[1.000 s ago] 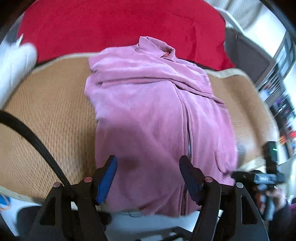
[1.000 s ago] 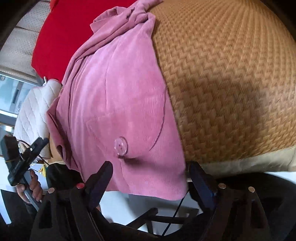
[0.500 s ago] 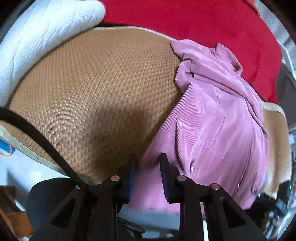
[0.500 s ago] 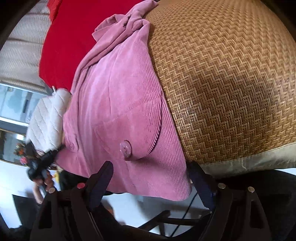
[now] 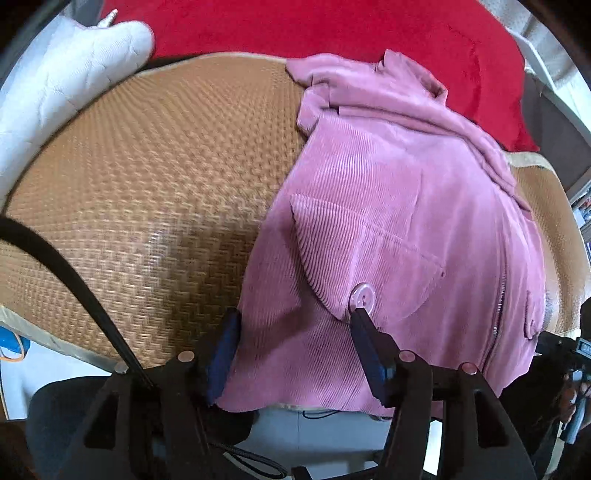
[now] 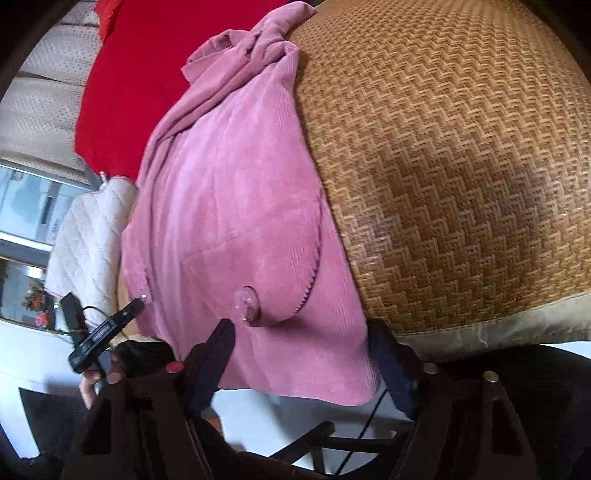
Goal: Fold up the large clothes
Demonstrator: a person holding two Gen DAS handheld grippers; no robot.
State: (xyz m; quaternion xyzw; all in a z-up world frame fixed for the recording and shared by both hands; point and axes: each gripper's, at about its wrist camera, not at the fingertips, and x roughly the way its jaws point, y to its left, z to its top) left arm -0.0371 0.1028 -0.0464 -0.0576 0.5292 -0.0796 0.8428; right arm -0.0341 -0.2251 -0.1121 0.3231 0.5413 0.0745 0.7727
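Note:
A pink corduroy jacket (image 5: 399, 221) lies front up on a woven mat (image 5: 147, 184), collar at the far side. My left gripper (image 5: 293, 317) hovers over the jacket's near left hem corner. Its jaws are opening, with cloth lying between the fingers and not pinched. One fingertip (image 5: 357, 317) sits just below a clear pocket button (image 5: 364, 295). In the right wrist view the jacket (image 6: 229, 192) has its near right hem corner between the fingers of my right gripper (image 6: 301, 328). Those jaws are closing, and the pads are not pressing the cloth.
A red blanket (image 5: 295, 26) lies beyond the mat, with a white quilted pillow (image 5: 66, 77) at the far left. A black cable (image 5: 66, 273) crosses the left wrist view. The mat's pale border (image 6: 480, 332) and the drop to the floor are right by the hem.
My left gripper slid from the middle of the hem to its left corner, narrowed almost shut half a second ago, and now stands wider. The right gripper stayed put and its jaws narrowed a little.

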